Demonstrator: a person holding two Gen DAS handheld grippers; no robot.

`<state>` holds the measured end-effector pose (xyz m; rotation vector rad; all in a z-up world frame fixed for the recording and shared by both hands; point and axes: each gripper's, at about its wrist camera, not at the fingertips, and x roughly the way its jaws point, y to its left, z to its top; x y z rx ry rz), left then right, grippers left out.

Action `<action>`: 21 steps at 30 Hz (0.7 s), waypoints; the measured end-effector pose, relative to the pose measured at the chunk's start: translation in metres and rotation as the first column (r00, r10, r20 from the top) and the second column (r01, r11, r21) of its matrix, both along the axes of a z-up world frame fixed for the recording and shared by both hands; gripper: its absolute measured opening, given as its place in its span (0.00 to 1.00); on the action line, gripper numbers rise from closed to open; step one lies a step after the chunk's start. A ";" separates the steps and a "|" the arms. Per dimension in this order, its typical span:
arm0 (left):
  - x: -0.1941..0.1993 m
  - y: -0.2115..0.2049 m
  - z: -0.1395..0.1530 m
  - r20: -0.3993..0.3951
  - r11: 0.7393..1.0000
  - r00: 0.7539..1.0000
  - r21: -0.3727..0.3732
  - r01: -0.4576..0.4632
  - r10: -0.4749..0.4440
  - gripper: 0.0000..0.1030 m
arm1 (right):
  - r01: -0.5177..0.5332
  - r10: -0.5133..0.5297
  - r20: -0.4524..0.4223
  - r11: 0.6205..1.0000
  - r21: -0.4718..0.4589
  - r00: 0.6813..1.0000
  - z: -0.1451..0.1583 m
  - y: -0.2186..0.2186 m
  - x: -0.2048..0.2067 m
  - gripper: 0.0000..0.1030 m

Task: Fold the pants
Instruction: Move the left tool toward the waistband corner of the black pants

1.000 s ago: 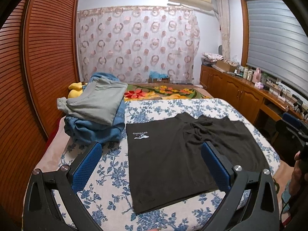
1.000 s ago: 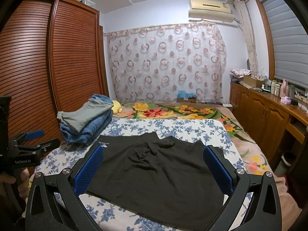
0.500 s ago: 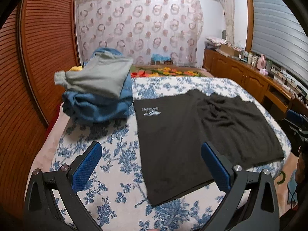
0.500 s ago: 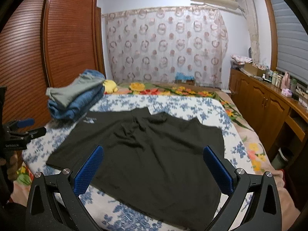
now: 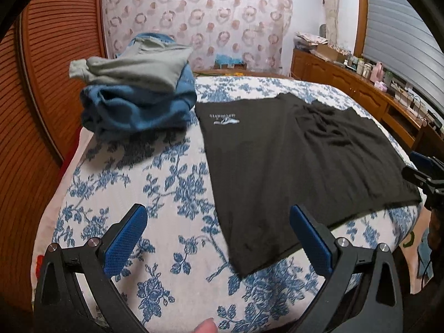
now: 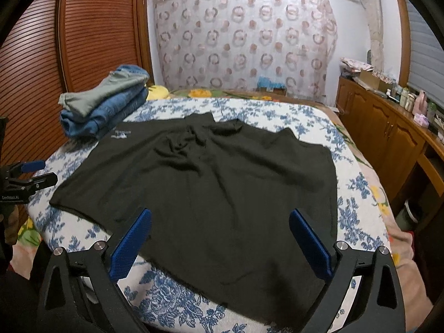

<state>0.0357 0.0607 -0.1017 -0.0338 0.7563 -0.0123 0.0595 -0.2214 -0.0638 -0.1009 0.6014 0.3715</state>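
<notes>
Black pants (image 5: 291, 155) (image 6: 216, 183) lie spread flat on a bed with a blue-flowered cover (image 5: 155, 194) (image 6: 277, 116). A small white logo (image 5: 223, 118) marks their far left corner. My left gripper (image 5: 217, 222) hangs open above the near left corner of the pants, with nothing between its blue pads. Over the near middle edge of the pants my right gripper (image 6: 220, 227) is open too and holds nothing. Each gripper shows at the edge of the other's view: the right gripper (image 5: 427, 174) and the left gripper (image 6: 27, 177).
A stack of folded clothes, grey on blue denim (image 5: 138, 97) (image 6: 105, 102), sits at the bed's far left. A slatted wooden wardrobe (image 5: 55, 69) stands to the left. A wooden counter (image 6: 388, 127) with bottles runs along the right. A patterned curtain (image 6: 244, 41) hangs behind.
Both grippers have moved forward and tilted down over the bed, so the pants fill more of each view. Both stay open and the pants have not moved.
</notes>
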 end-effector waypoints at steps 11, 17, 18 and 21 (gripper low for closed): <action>-0.009 0.010 -0.012 -0.011 0.999 1.000 -0.048 0.011 -0.012 0.93 | 0.006 -0.007 -0.048 1.000 -0.018 0.999 -0.002 -0.002 0.002 0.96; -0.016 0.007 -0.018 -0.031 0.997 0.998 -0.068 0.047 -0.049 0.72 | 0.016 -0.018 -0.056 1.000 -0.023 0.998 0.001 -0.003 -0.006 0.96; -0.016 0.007 -0.019 -0.035 0.997 0.998 -0.065 0.045 -0.047 0.67 | 0.018 -0.019 -0.058 1.000 -0.022 0.998 0.001 -0.003 -0.005 0.96; -0.019 0.007 -0.022 -0.033 0.997 0.998 -0.064 0.044 -0.046 0.58 | 0.019 -0.020 -0.059 1.000 -0.019 0.998 0.005 -0.002 -0.008 0.95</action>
